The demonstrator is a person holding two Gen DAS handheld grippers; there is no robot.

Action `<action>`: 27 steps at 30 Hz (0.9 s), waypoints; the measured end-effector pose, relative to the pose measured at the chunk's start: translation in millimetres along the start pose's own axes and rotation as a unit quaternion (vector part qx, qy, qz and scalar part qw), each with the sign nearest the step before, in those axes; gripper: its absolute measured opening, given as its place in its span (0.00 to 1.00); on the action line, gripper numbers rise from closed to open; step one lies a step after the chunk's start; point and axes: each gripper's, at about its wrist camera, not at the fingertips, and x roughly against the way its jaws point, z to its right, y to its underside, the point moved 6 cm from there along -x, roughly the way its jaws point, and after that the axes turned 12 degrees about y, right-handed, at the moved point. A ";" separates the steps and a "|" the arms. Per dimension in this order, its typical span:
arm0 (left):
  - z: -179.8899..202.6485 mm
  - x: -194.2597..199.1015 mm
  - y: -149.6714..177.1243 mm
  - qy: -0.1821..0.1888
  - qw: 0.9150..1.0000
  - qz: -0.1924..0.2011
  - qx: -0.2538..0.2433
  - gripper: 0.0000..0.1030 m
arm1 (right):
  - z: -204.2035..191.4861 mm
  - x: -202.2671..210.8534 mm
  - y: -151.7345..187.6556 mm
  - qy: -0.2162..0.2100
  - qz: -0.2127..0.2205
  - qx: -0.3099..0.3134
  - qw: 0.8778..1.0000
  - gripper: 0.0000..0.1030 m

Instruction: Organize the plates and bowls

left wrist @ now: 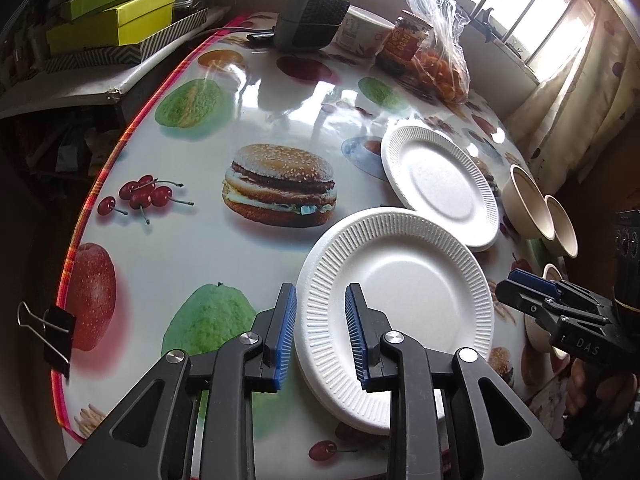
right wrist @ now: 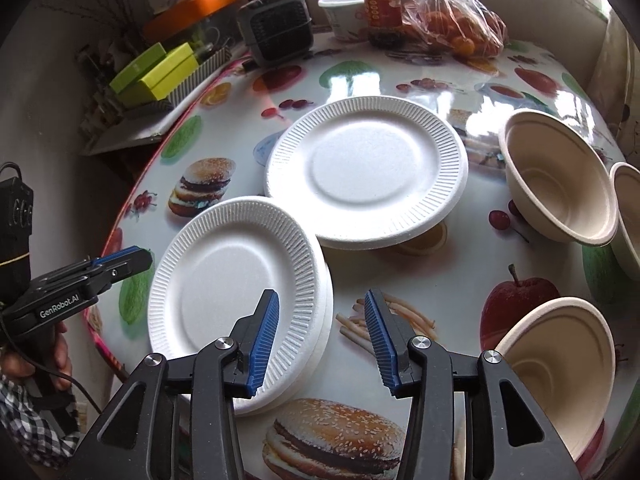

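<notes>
A stack of white foam plates (left wrist: 400, 304) (right wrist: 236, 292) lies near the table's front edge. A second stack of white plates (left wrist: 440, 184) (right wrist: 368, 172) lies just behind it, its near rim raised off the table. Three beige paper bowls stand to the right (right wrist: 556, 184) (right wrist: 628, 208) (right wrist: 560, 364), the first two also in the left wrist view (left wrist: 524, 200) (left wrist: 560, 224). My left gripper (left wrist: 320, 332) is open, its jaws astride the near stack's left rim. My right gripper (right wrist: 320, 336) is open and empty above the near stack's right rim.
The round table (left wrist: 180, 248) has a glossy food-print cloth. At the back stand a small dark heater (right wrist: 276, 24), a paper cup (right wrist: 344, 12), a jar (right wrist: 380, 4) and a bag of oranges (right wrist: 460, 36). Green boxes (left wrist: 116, 16) sit on a shelf left of the table.
</notes>
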 end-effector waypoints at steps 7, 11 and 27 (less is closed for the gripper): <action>17.4 -0.8 -23.7 0.002 1.000 0.004 -0.018 0.26 | 21.1 15.9 -22.5 0.013 0.023 -0.009 1.000 0.43; 26.3 -6.4 -38.6 0.003 1.000 0.005 -0.024 0.26 | 39.2 21.6 -39.7 0.024 0.033 -0.010 0.999 0.43; 46.0 -57.7 -89.2 0.006 1.000 -0.016 -0.018 0.26 | 91.3 -9.6 -105.1 0.022 0.029 -0.026 0.999 0.43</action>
